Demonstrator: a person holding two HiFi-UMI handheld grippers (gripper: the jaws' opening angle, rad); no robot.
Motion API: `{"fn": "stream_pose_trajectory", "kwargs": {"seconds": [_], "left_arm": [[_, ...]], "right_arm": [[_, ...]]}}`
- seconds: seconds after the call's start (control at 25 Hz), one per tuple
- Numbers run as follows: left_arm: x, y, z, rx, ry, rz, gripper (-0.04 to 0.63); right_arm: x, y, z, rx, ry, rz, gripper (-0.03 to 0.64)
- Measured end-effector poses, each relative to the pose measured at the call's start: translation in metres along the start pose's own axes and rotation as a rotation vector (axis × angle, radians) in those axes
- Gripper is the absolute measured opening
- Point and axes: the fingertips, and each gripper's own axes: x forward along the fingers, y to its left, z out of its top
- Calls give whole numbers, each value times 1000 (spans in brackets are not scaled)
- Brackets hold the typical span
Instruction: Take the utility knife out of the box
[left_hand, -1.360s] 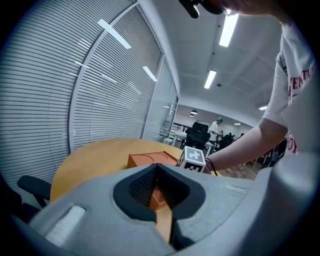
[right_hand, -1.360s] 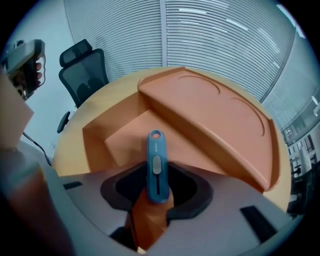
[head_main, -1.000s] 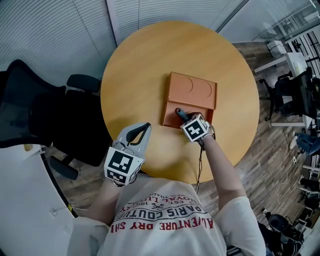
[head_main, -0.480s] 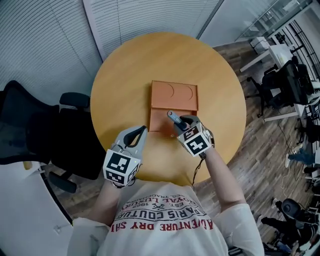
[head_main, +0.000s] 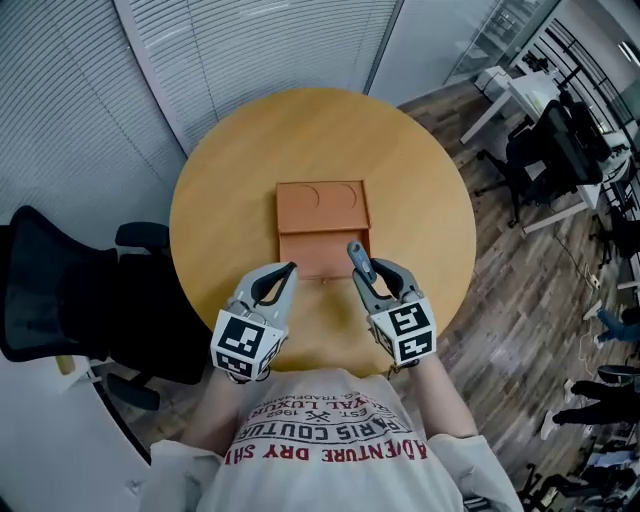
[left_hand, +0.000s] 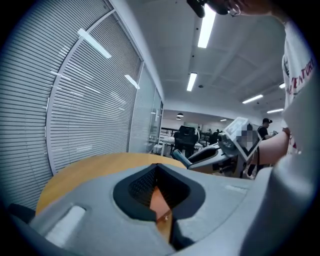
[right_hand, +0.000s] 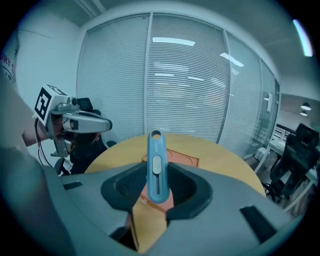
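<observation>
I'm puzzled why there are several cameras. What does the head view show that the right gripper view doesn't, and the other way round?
Head view only: the whole round table and the wooden floor around it. Right gripper view only: the slider on the utility knife, close up. Both: that knife clamped in the right hand-held gripper, the orange box, the left hand-held gripper.

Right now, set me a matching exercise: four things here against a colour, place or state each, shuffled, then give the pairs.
Things:
1. utility knife
2. box
3. left gripper
4. chair

Descriptions:
A. orange, on the table
B. shut, empty
C. black, beside the table
D. blue, clamped in the right gripper

Pairs: 1-D, 2-A, 3-B, 4-C
</observation>
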Motion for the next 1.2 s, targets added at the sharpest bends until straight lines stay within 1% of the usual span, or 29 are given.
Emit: {"fn": "stream_pose_trajectory", "kwargs": {"seconds": [0.12, 0.28, 0.44, 0.64, 0.76, 0.84, 1.0, 1.2], "left_arm": [[-2, -9, 0, 0, 9, -9, -5], [-12, -9, -1, -40, 1, 2, -6], [-11, -13, 1, -36, 5, 20, -6], [-8, -21, 5, -18, 11, 10, -5], [-10, -20, 2, -12, 15, 11, -6], [-11, -19, 1, -8, 15, 17, -6], [-10, -21, 2, 8, 12, 20, -5], [-9, -20, 2, 13, 8, 17, -6]], "right_arm": [[-21, 1, -4, 47, -67, -18, 140], [-36, 6, -5, 46, -120, -35, 140], [-37, -2, -9, 39, -107, -47, 140], [-35, -9, -13, 116, -102, -43, 138], [-35, -7, -9, 94, -122, -42, 138], [-37, -6, -4, 81, -153, -33, 138], [-44, -10, 4, 86, -205, -29, 138], [-44, -11, 5, 101, -216, -34, 138]]}}
